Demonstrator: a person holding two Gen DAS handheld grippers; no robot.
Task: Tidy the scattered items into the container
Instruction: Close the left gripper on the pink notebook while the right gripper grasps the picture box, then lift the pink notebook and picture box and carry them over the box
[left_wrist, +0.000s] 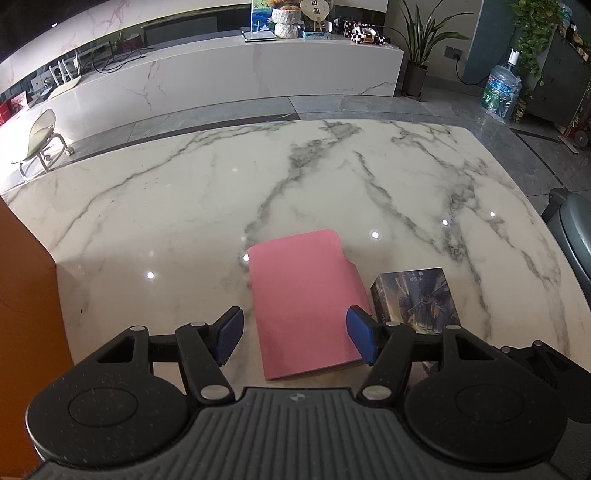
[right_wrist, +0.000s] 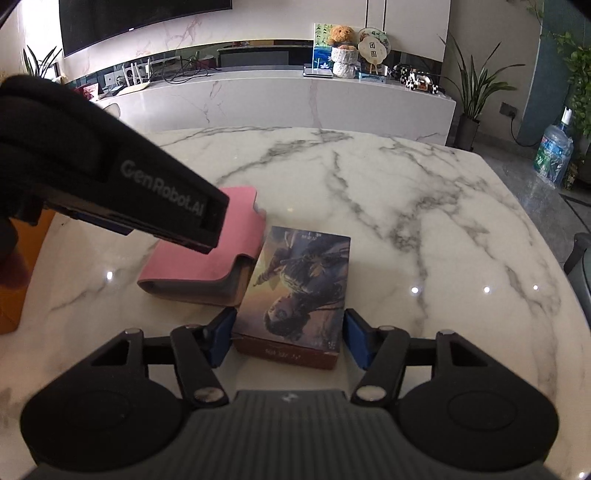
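Simultaneously poised over a marble-topped table, two hand-held grippers straddle their separate targets. The left gripper stands with its blue pads spread apart on either side of a pink notebook, neither pad pressing on the cover. The right gripper is likewise parted, its pads flanking the near end of an illustrated book with daylight showing on at least the right side; whether the left pad already brushes the book's edge cannot be told.

Taking the pink notebook as the landmark: the illustrated book lies just beside its right edge, almost touching, and both rest flat on the table. An orange surface, possibly the container wall, rises well to the notebook's left, at the table's edge. The body of the left tool crosses above the notebook's far corner in the right-hand camera.

The risk, as it looks from here, is crowding. With the two volumes so close, a pad closing on one could catch or shove its neighbour. The notebook is thin and lies flat, so pads may skate over its cover rather than bite an edge. The two tools, working side by side, could also knock together.
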